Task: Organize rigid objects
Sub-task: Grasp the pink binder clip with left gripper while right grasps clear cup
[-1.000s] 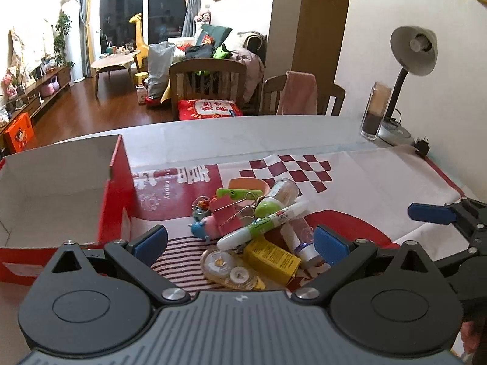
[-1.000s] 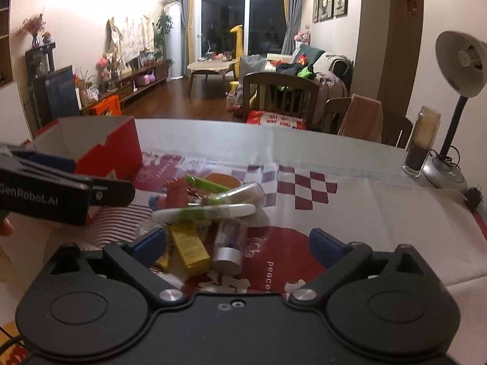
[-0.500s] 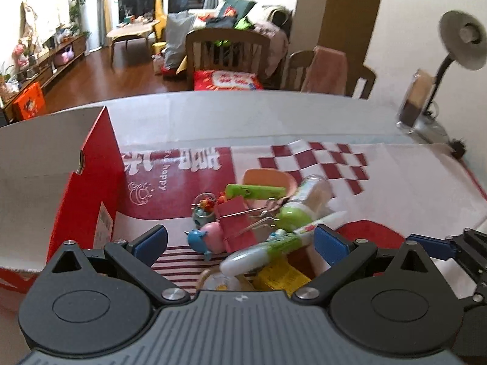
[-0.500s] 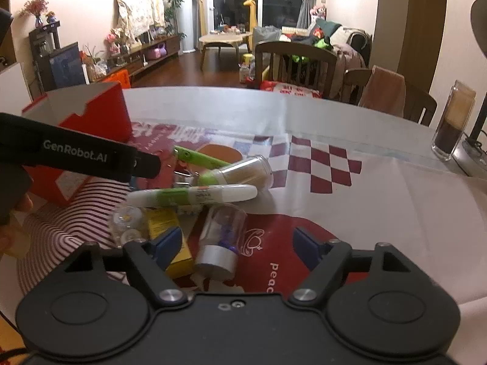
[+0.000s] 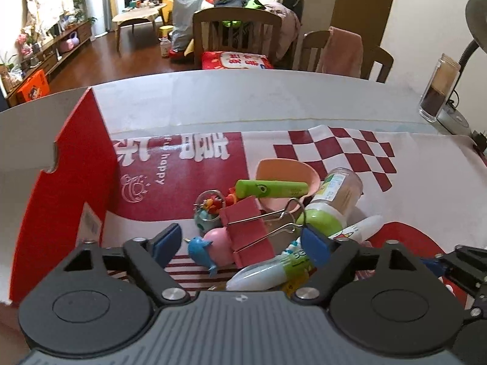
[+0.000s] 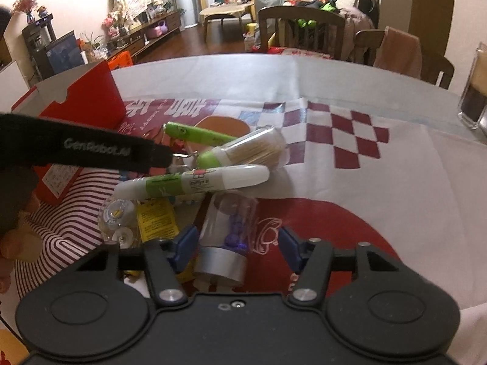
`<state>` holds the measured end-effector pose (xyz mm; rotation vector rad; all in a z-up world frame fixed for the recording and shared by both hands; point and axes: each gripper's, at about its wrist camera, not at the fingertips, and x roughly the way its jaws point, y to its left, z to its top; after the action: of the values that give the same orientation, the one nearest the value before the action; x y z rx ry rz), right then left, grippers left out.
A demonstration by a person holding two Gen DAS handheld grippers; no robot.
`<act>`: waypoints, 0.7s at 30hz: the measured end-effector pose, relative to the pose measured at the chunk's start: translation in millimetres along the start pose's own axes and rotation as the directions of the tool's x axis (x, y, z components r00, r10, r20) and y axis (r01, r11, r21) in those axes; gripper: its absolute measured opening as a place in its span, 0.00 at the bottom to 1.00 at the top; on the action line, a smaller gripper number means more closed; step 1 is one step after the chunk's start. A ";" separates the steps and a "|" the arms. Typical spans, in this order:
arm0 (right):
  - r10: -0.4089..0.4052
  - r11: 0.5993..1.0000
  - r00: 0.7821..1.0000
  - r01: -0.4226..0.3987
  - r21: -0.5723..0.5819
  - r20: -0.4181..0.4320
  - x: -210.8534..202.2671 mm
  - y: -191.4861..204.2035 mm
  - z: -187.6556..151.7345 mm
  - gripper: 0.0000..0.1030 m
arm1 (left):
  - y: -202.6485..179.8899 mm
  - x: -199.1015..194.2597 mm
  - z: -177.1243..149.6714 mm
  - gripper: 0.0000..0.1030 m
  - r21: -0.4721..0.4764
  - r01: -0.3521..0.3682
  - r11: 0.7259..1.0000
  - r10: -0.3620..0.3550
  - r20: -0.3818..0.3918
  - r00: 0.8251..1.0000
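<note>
Left gripper (image 5: 240, 241) — jaws apart, straddling a red binder clip (image 5: 248, 231) and a pink-and-blue whale toy (image 5: 210, 248); whether the pads touch either cannot be told. Ahead of it: green-capped toothpick jar (image 5: 330, 200), green tube (image 5: 271, 188) across a pink bowl (image 5: 286, 170), small toy keyring (image 5: 208, 208), partly hidden. The correction pen (image 5: 292, 261) passes under its right finger, the near end cut off by the gripper body. To its left, red cardboard box (image 5: 65, 164), interior mostly out of view.

Right gripper (image 6: 237, 245) — jaws apart around a clear silver-capped bottle (image 6: 228, 237), not closed on it. To its left: yellow packet (image 6: 156, 223), clear tape dispenser (image 6: 118, 220), half hidden.
</note>
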<state>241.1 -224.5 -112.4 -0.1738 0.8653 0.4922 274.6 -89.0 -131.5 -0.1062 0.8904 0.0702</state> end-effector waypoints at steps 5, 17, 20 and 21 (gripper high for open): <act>0.013 1.000 1.000 -0.013 0.020 -0.026 8.0 -1.6 1.6 0.48 | 1.9 11.7 7.6 0.67 -0.027 0.039 0.999 -0.040 -0.034 0.999; 0.018 0.999 0.999 -0.017 0.045 -0.035 10.8 0.9 1.9 0.41 | 4.4 25.3 16.4 0.39 -0.033 0.026 0.999 -0.028 -0.059 0.998; 0.023 0.998 0.999 -0.022 0.060 -0.030 7.7 -0.2 1.4 0.41 | 4.9 24.1 16.0 0.34 -0.029 0.017 0.999 -0.019 -0.058 0.998; 0.021 0.998 0.999 -0.020 0.062 -0.027 6.4 -0.3 1.4 0.41 | 4.9 23.7 15.8 0.34 -0.028 0.016 0.999 -0.018 -0.058 0.998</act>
<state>245.7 -222.1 -116.3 -0.1151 0.9088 0.4823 301.1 -81.8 -140.3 -0.1417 0.9464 0.0637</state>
